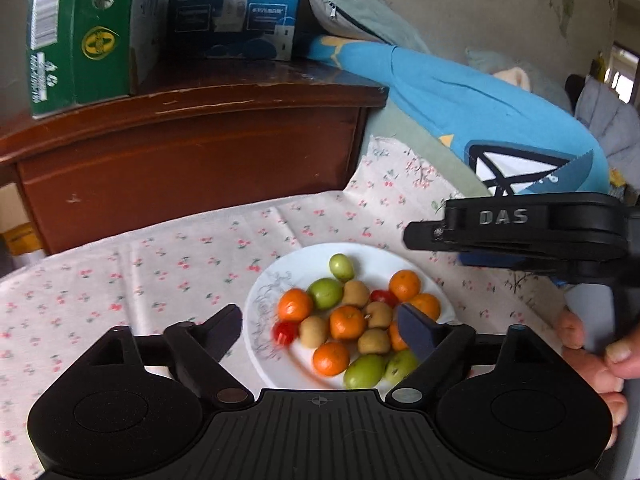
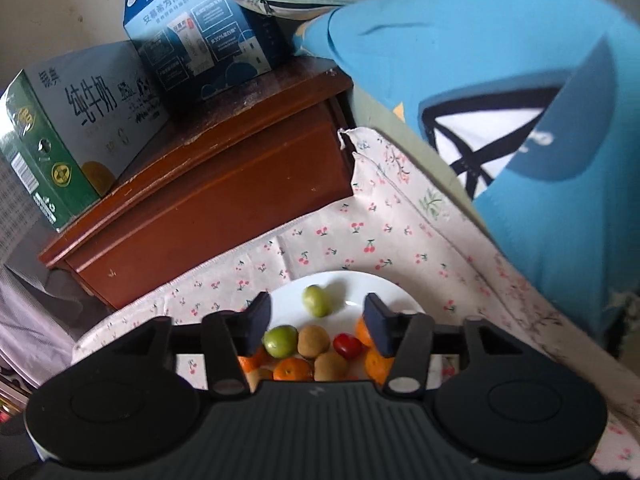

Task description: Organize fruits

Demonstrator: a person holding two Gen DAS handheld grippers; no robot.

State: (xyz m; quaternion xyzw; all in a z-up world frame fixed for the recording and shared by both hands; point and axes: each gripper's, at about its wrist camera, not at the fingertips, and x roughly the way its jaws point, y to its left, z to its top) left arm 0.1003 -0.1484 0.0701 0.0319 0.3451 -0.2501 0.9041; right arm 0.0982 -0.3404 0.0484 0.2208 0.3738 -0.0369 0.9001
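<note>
A white plate (image 1: 262,300) sits on a cherry-print cloth and holds several mandarins (image 1: 346,322), green plums (image 1: 326,293), brown kiwis (image 1: 355,293) and two cherry tomatoes (image 1: 285,333). My left gripper (image 1: 320,330) is open and empty, low over the near side of the plate. My right gripper (image 2: 318,322) is open and empty, above the plate (image 2: 352,286); a lone green plum (image 2: 317,300) lies between its fingers' line of sight. The right gripper's body (image 1: 516,232) shows in the left wrist view, right of the plate.
A brown wooden cabinet (image 1: 192,152) stands behind the cloth, with a green milk carton box (image 1: 80,36) and a blue box (image 1: 236,4) on top. A blue garment (image 1: 480,108) and grey pillow (image 1: 352,4) lie at the right. The cherry-print cloth (image 1: 140,272) stretches left of the plate.
</note>
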